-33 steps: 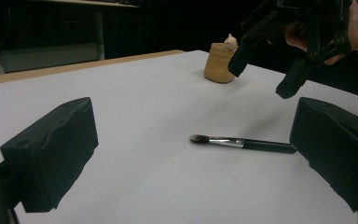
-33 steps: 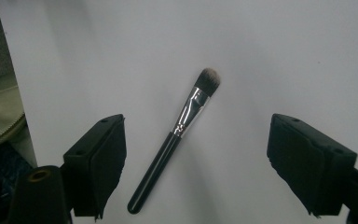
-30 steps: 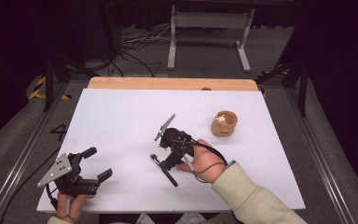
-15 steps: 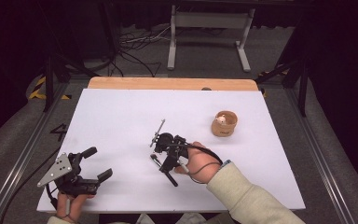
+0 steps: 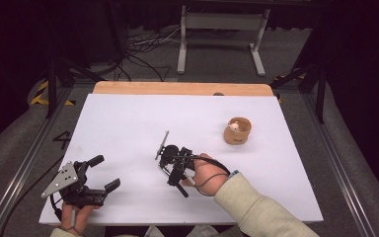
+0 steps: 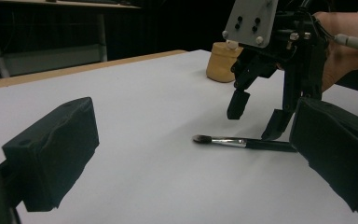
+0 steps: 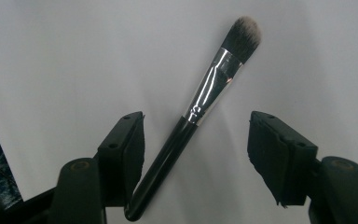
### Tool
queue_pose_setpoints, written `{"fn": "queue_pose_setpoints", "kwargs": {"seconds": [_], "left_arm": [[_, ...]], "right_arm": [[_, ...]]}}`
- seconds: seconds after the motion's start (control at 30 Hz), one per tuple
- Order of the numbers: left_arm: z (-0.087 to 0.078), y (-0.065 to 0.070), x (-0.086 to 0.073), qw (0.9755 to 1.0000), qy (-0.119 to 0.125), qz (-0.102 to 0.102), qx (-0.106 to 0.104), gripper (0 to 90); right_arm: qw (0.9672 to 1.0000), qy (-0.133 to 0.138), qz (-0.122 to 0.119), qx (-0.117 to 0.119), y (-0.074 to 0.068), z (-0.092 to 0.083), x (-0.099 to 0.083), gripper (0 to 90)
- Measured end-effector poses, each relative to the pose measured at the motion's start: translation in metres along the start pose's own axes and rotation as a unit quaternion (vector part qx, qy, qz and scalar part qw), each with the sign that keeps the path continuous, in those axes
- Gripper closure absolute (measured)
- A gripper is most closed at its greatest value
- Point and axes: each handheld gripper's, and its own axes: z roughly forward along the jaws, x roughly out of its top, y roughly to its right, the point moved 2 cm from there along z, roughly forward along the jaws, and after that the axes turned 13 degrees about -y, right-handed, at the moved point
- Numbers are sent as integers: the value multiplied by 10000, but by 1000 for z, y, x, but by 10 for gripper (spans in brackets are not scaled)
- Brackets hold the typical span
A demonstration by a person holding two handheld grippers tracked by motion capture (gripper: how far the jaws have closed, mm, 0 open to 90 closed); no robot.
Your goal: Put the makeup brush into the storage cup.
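flat on the white table (image 5: pixel 128 123), near its middle, lies a black-handled makeup brush (image 7: pixel 200 109) with a silver ferrule. directly above it hangs the right gripper (image 7: pixel 196 154), jaws apart, straddling the handle. at the near left corner the left gripper (image 5: pixel 102 173) rests, jaws spread. far right stands a small wooden cup (image 5: pixel 237 131).

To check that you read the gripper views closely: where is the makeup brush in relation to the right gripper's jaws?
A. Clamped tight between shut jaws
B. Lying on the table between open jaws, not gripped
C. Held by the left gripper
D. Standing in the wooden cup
B: in the right gripper view the makeup brush lies flat on the white table, with the right gripper jaws spread apart either side of its handle.
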Motion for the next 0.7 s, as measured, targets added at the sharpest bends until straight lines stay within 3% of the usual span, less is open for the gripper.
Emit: {"fn": "queue_pose_setpoints", "kwargs": {"seconds": [0.3, 0.63, 0.7], "left_arm": [[2, -1, 0, 10000, -51, -13, -7, 27], [3, -2, 0, 10000, -56, -5, -29, 27], [3, -2, 0, 10000, -44, -25, -52, 27]], "right_arm": [[9997, -193, 75, -102, -5, 15, 4, 518], [9994, -264, 112, -189, -9, 18, 5, 656], [9994, -265, 27, -231, -9, 18, 6, 679]]}}
